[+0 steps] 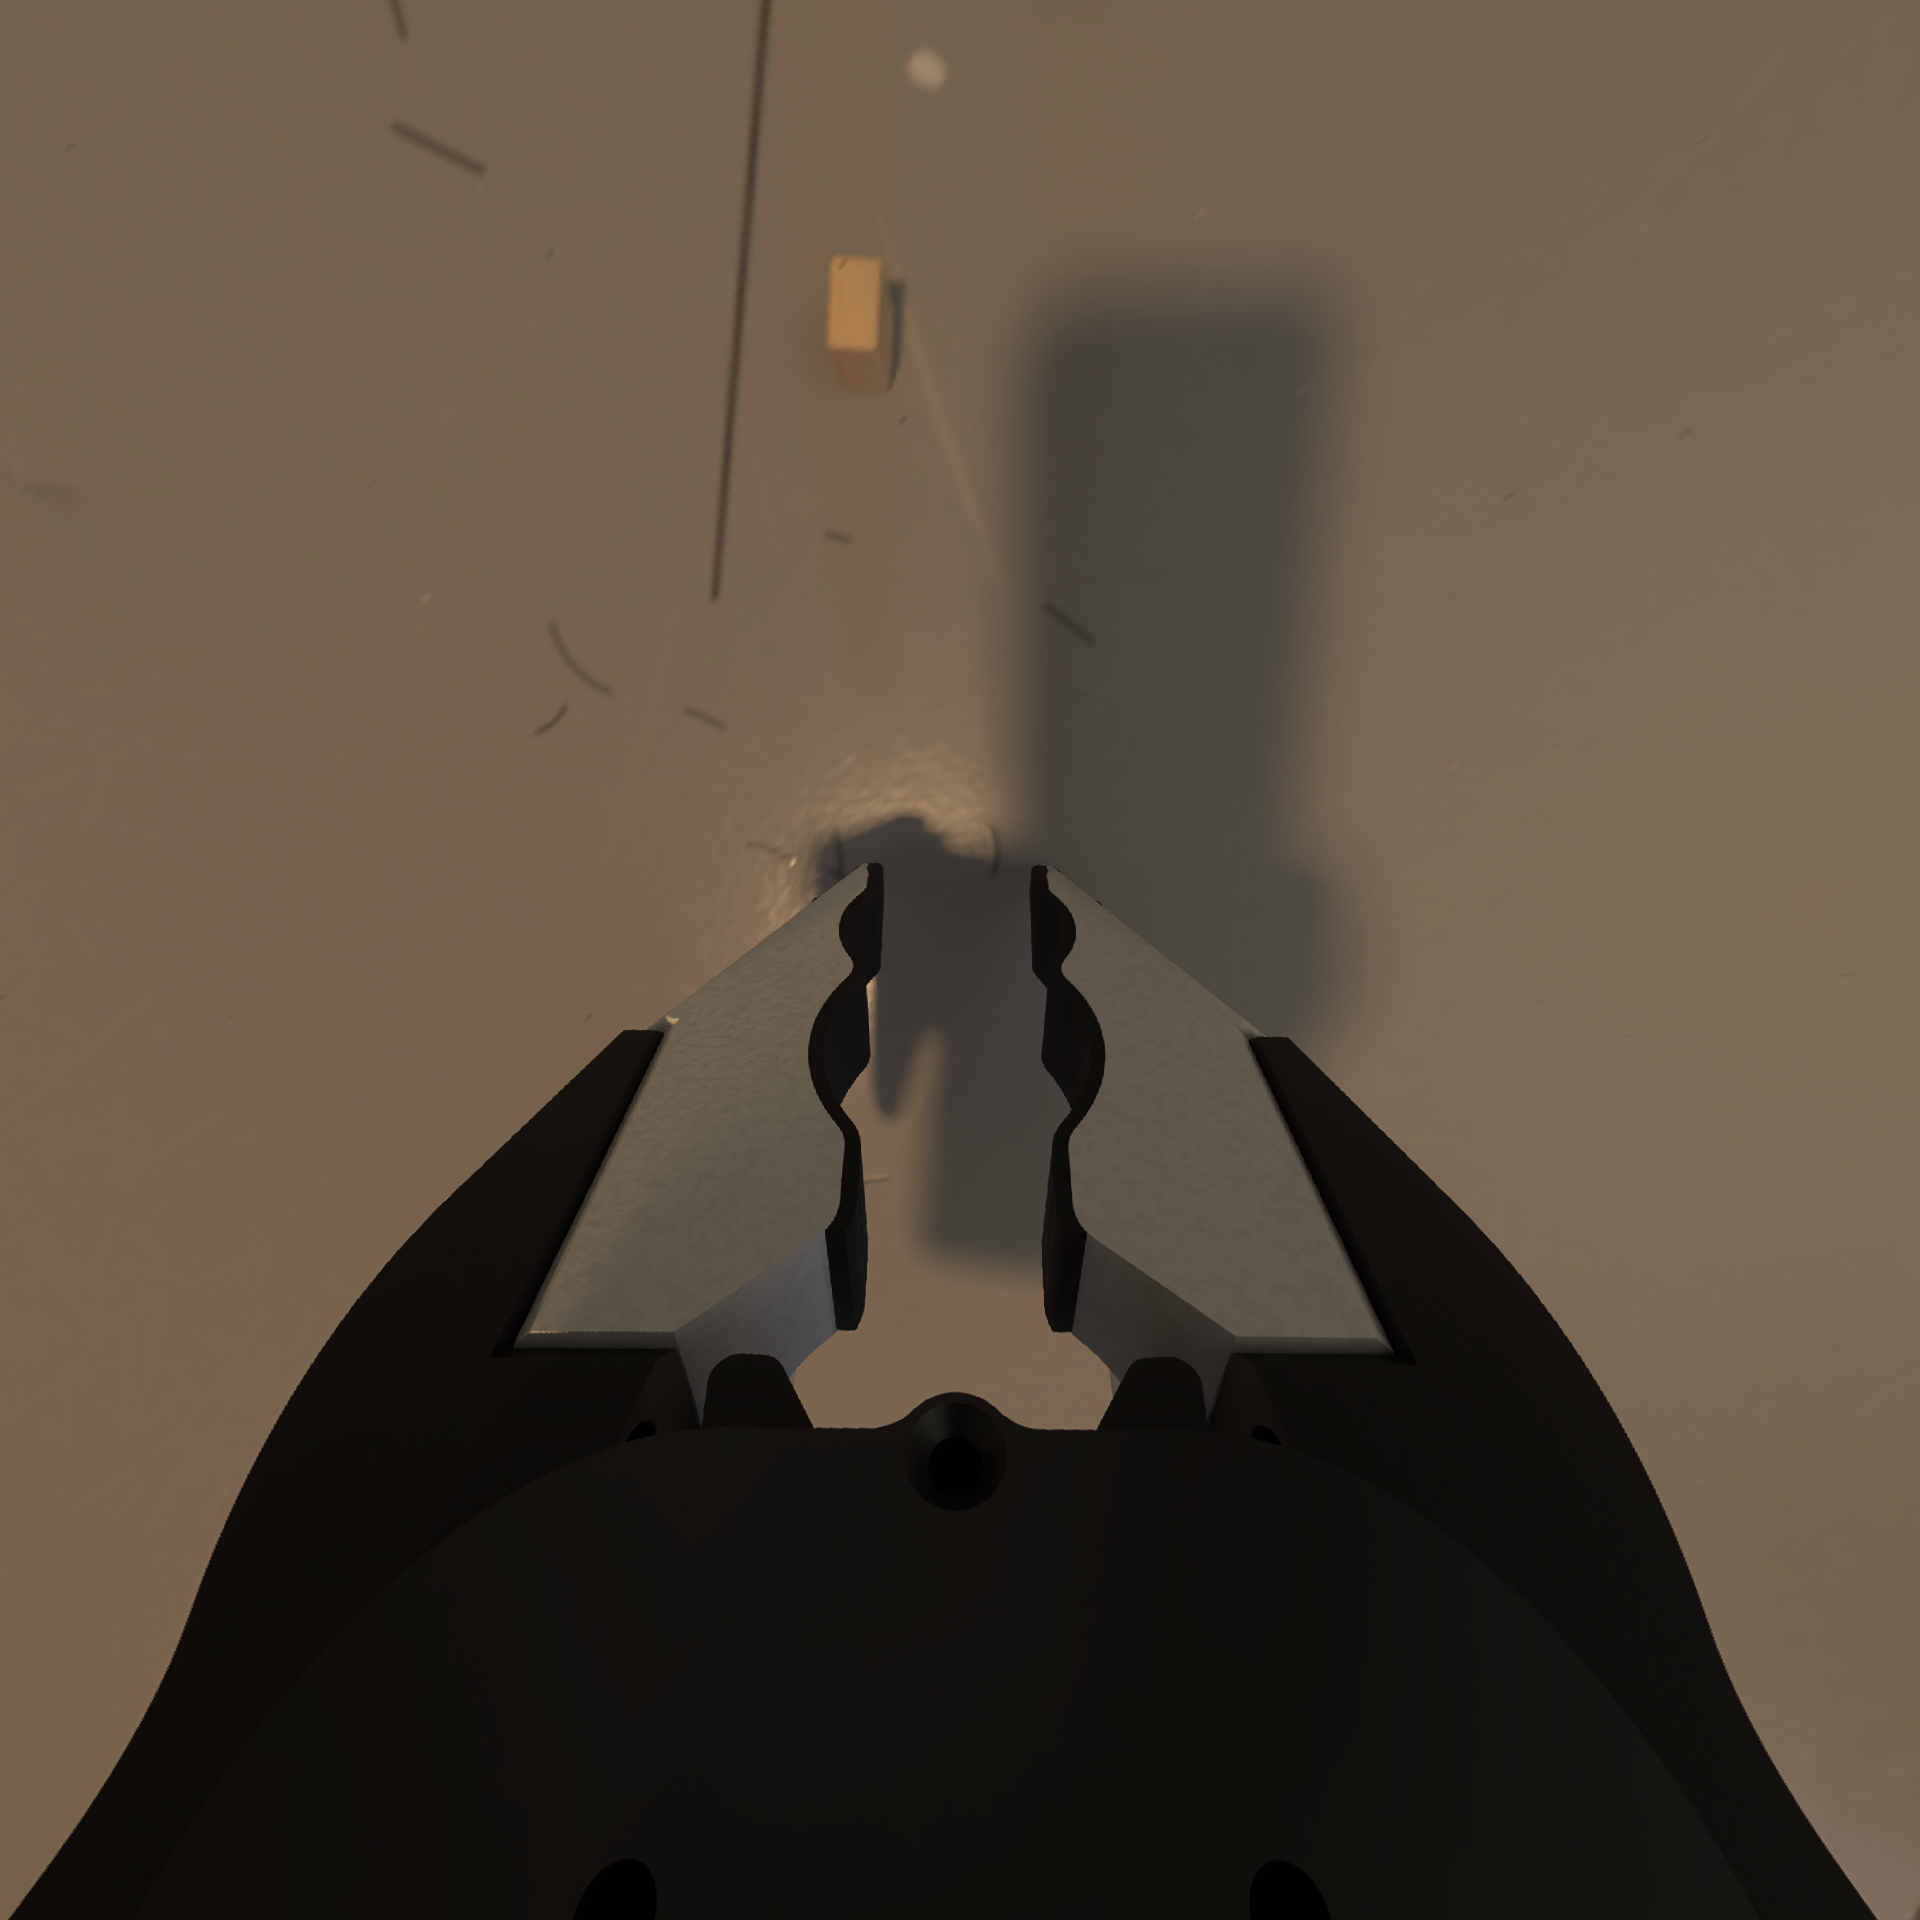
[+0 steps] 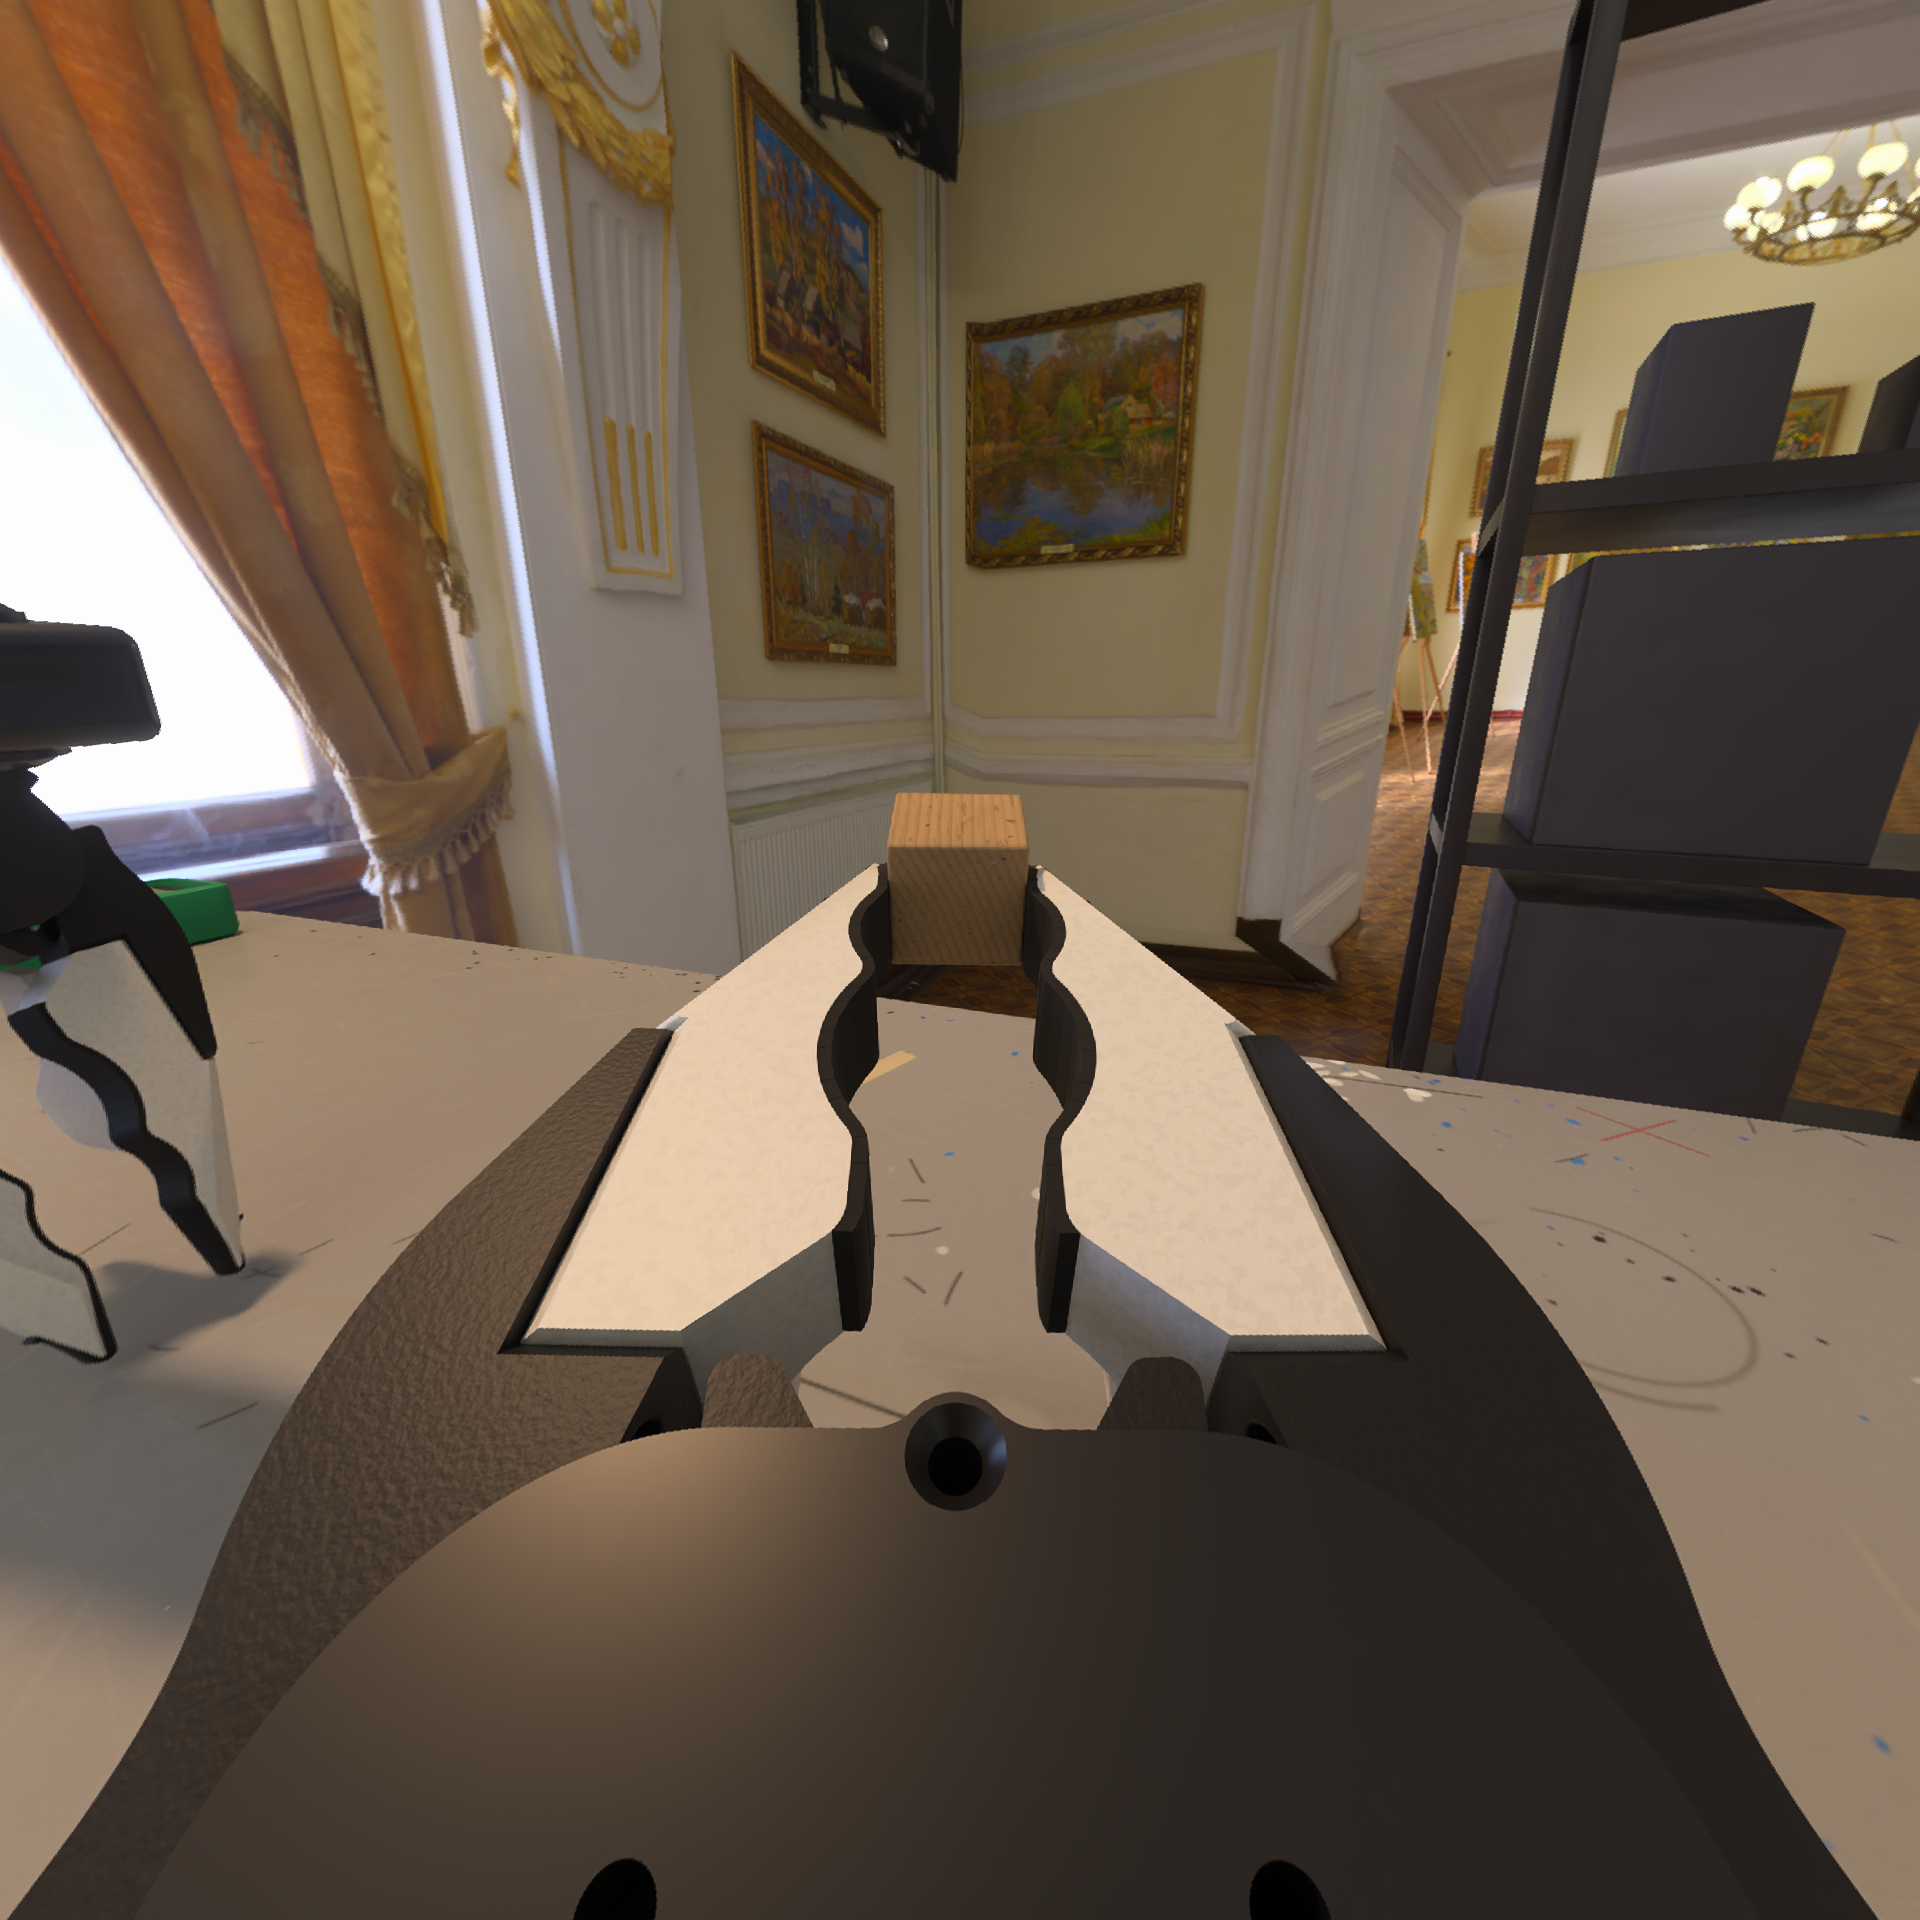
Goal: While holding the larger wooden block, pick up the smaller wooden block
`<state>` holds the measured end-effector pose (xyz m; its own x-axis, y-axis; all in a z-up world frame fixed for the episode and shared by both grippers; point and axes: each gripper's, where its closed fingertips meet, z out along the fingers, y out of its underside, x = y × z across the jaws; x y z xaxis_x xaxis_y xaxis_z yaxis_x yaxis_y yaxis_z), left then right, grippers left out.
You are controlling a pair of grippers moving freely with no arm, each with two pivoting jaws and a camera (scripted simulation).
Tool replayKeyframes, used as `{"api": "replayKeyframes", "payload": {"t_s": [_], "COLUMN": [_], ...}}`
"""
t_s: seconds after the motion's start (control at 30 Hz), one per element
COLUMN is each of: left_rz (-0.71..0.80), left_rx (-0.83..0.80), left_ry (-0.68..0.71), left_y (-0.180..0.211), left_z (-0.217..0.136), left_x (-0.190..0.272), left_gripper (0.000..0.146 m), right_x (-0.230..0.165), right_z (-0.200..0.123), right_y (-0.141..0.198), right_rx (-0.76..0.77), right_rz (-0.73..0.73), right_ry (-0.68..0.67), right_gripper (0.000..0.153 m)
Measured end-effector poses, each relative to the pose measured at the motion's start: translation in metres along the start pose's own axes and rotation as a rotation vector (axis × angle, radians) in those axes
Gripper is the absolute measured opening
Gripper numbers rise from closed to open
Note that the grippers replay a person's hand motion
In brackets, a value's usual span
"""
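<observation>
Your right gripper is clamped on the larger wooden block, which sits between the fingertips, raised above the table. Your left gripper points down at the tabletop with its jaws parted and nothing between them. The smaller wooden block lies on the table well ahead of the left fingertips, slightly left of their line. It appears to rest flat, though the dim light makes this uncertain
</observation>
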<state>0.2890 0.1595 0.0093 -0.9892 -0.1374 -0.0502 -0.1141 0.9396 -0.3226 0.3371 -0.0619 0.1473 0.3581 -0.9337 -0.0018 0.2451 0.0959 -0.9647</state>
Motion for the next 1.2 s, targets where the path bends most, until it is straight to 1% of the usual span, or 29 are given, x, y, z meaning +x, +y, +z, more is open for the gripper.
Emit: {"api": "replayKeyframes", "payload": {"t_s": [0.07,0.1,0.17,0.2,0.23,0.3,0.4,0.5,0.53,0.6,0.63,0.7,0.77,0.9,0.97,1.07,1.1,1.2], "left_rz": [0.021,0.068,0.224,0.303,0.354,0.366,0.366,0.411,0.414,0.398,0.370,0.306,0.248,0.180,0.196,0.229,0.219,0.175], "left_rx": [0.027,0.053,0.143,0.192,0.242,0.316,0.411,0.493,0.500,0.454,0.423,0.380,0.379,0.375,0.372,0.369,0.375,0.401], "left_ry": [0.045,0.079,0.187,0.221,0.220,0.157,0.020,-0.075,-0.091,-0.123,-0.156,-0.152,-0.147,-0.121,-0.132,-0.193,-0.201,-0.169], "left_y": [-0.009,-0.015,-0.032,-0.041,-0.049,-0.063,-0.073,-0.085,-0.087,-0.086,-0.085,-0.082,-0.081,-0.080,-0.080,-0.083,-0.085,-0.088], "left_z": [0.001,0.000,-0.001,-0.001,-0.002,-0.006,-0.014,-0.013,-0.009,0.003,0.010,0.024,0.026,0.027,0.027,0.029,0.029,0.032], "left_x": [0.009,0.019,0.046,0.056,0.060,0.053,0.031,0.018,0.016,0.006,-0.002,-0.008,-0.011,-0.012,-0.013,-0.019,-0.020,-0.019], "left_gripper": [0.026,0.025,0.023,0.022,0.021,0.018,0.017,0.023,0.026,0.029,0.030,0.028,0.027,0.021,0.018,0.013,0.012,0.008], "right_x": [0.001,0.003,0.005,0.007,0.008,0.012,0.014,0.012,0.012,0.012,0.012,0.012,0.012,0.012,0.011,0.011,0.011,0.011], "right_z": [0.000,-0.001,-0.001,-0.001,-0.002,-0.003,-0.003,-0.002,-0.002,-0.002,-0.002,-0.002,-0.002,-0.002,-0.002,-0.002,-0.002,-0.002], "right_y": [0.000,0.000,-0.001,-0.001,-0.001,-0.001,0.000,0.001,0.002,0.002,0.002,0.002,0.002,0.003,0.003,0.003,0.003,0.004], "right_rx": [0.001,0.002,0.007,0.006,0.005,0.002,-0.002,-0.010,-0.012,-0.015,-0.014,-0.014,-0.016,-0.016,-0.019,-0.016,-0.019,-0.022], "right_rz": [0.004,0.006,0.004,0.005,0.007,0.007,0.014,0.004,-0.001,0.001,0.004,0.009,0.007,0.011,0.008,0.005,0.008,0.006], "right_ry": [0.005,0.009,0.022,0.026,0.030,0.040,0.045,0.038,0.037,0.035,0.036,0.038,0.038,0.034,0.031,0.035,0.033,0.031], "right_gripper": [0.024,0.024,0.024,0.024,0.024,0.024,0.024,0.024,0.024,0.024,0.024,0.024,0.024,0.024,0.024,0.024,0.024,0.024]}}
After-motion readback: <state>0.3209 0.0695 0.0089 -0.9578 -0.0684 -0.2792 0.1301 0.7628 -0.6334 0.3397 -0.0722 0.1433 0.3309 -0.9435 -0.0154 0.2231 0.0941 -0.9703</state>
